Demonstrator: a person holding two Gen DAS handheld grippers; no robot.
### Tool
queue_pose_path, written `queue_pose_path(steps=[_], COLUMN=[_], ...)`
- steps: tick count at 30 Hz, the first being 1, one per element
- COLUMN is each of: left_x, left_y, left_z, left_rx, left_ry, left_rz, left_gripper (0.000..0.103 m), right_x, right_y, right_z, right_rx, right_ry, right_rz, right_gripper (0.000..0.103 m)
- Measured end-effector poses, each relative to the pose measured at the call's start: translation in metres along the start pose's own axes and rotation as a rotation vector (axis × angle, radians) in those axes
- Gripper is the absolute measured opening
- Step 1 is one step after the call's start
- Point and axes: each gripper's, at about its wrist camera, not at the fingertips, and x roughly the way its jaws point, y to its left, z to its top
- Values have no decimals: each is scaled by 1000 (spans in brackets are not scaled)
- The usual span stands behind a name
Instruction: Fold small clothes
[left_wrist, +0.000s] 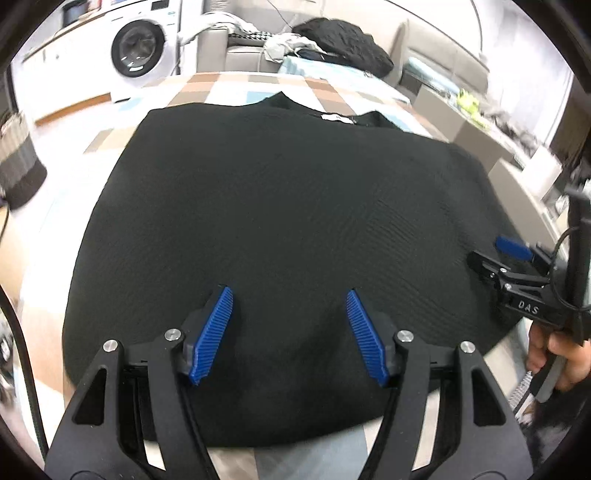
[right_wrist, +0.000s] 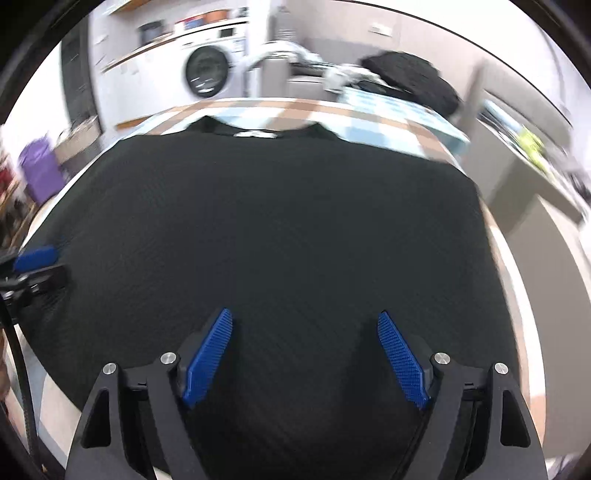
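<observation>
A black knit garment (left_wrist: 280, 229) lies spread flat on a checked cloth-covered table (left_wrist: 229, 88), its collar with a white label (left_wrist: 335, 118) at the far end. My left gripper (left_wrist: 290, 295) is open and empty, hovering over the garment's near hem. My right gripper (right_wrist: 304, 319) is open and empty above the same garment (right_wrist: 280, 229), toward its right side. The right gripper also shows at the right edge of the left wrist view (left_wrist: 498, 254); the left gripper's blue pad shows at the left edge of the right wrist view (right_wrist: 35, 258).
A pile of dark and light clothes (left_wrist: 340, 40) sits on a grey sofa (left_wrist: 240, 48) beyond the table. A washing machine (left_wrist: 138, 50) stands at the back left. A woven basket (left_wrist: 18, 158) is at the left, shelves with clutter (left_wrist: 491, 122) at the right.
</observation>
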Motion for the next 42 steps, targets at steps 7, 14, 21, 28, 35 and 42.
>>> queue_pose_path(steps=[7, 14, 21, 28, 35, 42], left_x=[-14, -28, -54, -80, -68, -35], left_y=[-17, -6, 26, 72, 85, 77], left_z=[-24, -40, -63, -82, -71, -35], left_rx=[37, 9, -99, -341, -422, -491], left_ry=[-14, -6, -23, -75, -136, -202], left_rz=[8, 43, 73, 26, 50, 129], left_gripper=[62, 62, 62, 62, 62, 21], right_x=[-23, -26, -36, -50, -52, -56], right_y=[24, 2, -3, 2, 24, 27], right_z=[-18, -34, -39, -36, -29, -28], right_rx=[-74, -47, -16, 73, -2, -28], right_ry=[-18, 1, 17, -44, -67, -60], right_rz=[68, 16, -12, 99, 101, 97], right_gripper=[82, 83, 83, 83, 83, 83])
